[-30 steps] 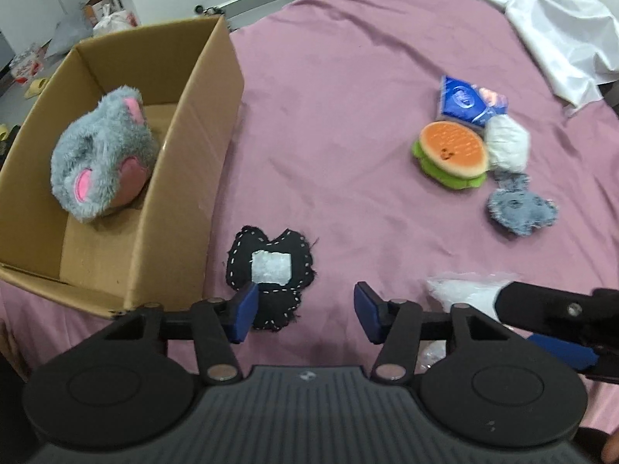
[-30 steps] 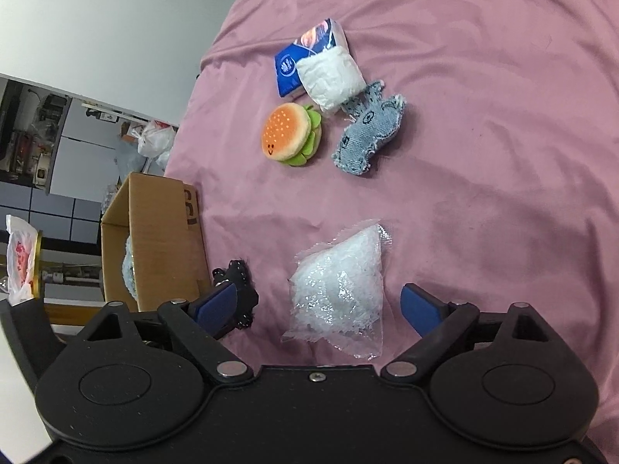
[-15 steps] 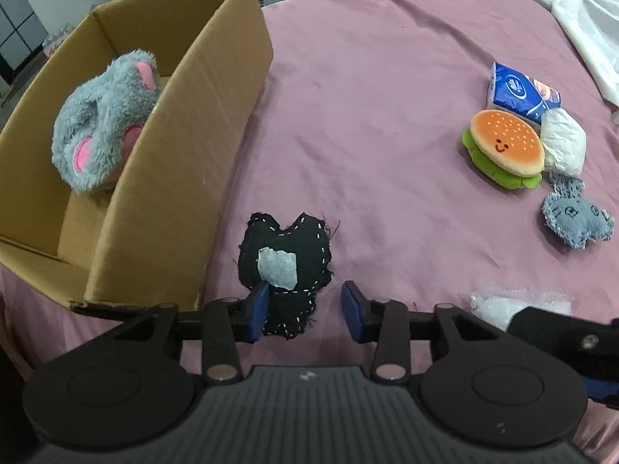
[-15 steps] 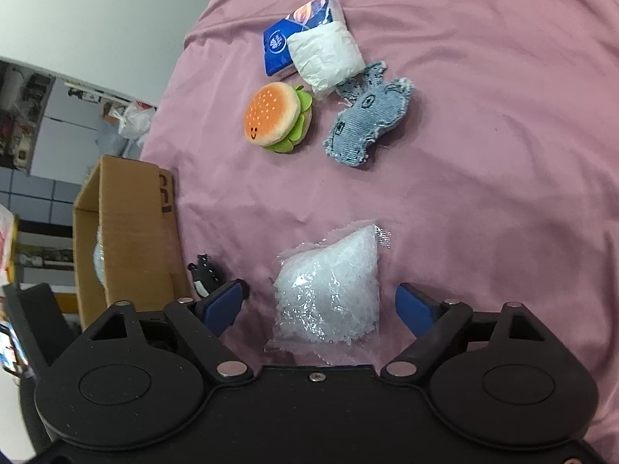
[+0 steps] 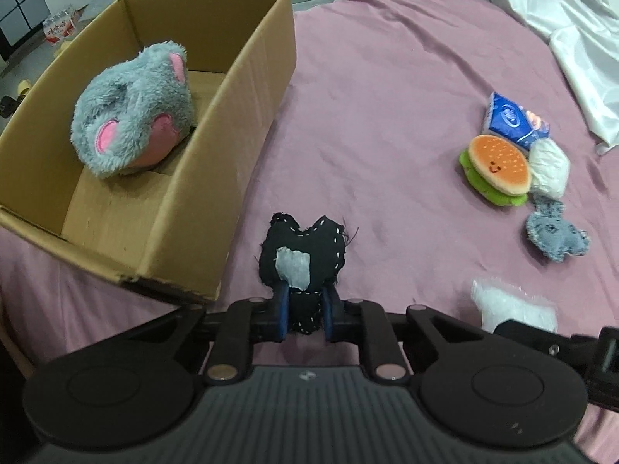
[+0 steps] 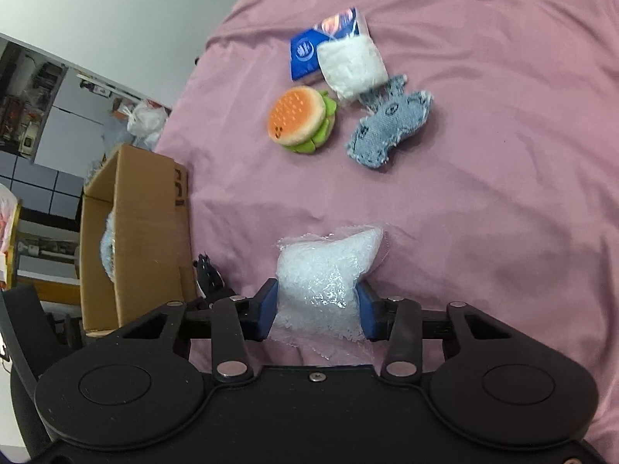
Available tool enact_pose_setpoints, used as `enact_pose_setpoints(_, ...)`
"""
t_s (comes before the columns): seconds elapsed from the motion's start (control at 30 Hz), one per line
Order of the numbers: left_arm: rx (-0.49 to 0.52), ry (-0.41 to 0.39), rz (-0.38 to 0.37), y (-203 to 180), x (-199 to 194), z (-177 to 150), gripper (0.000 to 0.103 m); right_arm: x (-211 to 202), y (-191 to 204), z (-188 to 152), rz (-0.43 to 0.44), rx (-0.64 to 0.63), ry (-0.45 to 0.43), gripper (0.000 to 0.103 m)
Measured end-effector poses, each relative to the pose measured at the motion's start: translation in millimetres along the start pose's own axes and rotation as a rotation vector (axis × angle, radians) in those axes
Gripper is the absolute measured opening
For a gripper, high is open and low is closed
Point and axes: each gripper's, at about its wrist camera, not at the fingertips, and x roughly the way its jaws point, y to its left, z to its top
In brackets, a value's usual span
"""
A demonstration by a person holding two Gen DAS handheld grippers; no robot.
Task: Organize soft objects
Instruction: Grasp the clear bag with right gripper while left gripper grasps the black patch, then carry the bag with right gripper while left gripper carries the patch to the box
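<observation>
Insp. note, both grips on. My left gripper [image 5: 305, 315] is clamped shut on the lower end of the black fabric toy [image 5: 303, 255], low centre of the left wrist frame; the toy's long axis runs up-frame from the pads and its upper part is free above the pink cloth [image 5: 387, 116].

My right gripper [image 6: 316, 311]: jaws closing, blue pads pressing both sides of the clear bag of white pellets [image 6: 329, 270], low centre of the right wrist frame.

Key relation: the cardboard box [image 5: 247, 89] lies up and left of the left gripper, its near corner just beside the black toy. Grey plush [image 5: 135, 131] already inside, far half. Left is the nearer hand; the right must cross over, I judge.

Not yet boxed, right of left wrist frame: burger toy [image 5: 497, 168], tissue pack [image 5: 510, 120], denim toy [image 5: 555, 236].
</observation>
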Motion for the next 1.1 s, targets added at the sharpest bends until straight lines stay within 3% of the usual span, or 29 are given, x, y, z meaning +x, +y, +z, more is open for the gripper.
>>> enact_pose_setpoints(0.33, 0.019, -0.048, -0.126, 10, -39, -2, 0.016, -31, 14, -6, -0.039, 0.0, -0.139, 0.042)
enact_pose_setpoints(0.8, 0.077, -0.148, -0.205, 20, -77, 11, 0.016, -56, 58, -12, -0.048, -0.037, -0.257, 0.042)
enact_pose_setpoints(1.1, 0.053, -0.18, -0.237, 47, -91, 23, 0.016, -59, 93, -15, -0.038, -0.074, -0.307, 0.042)
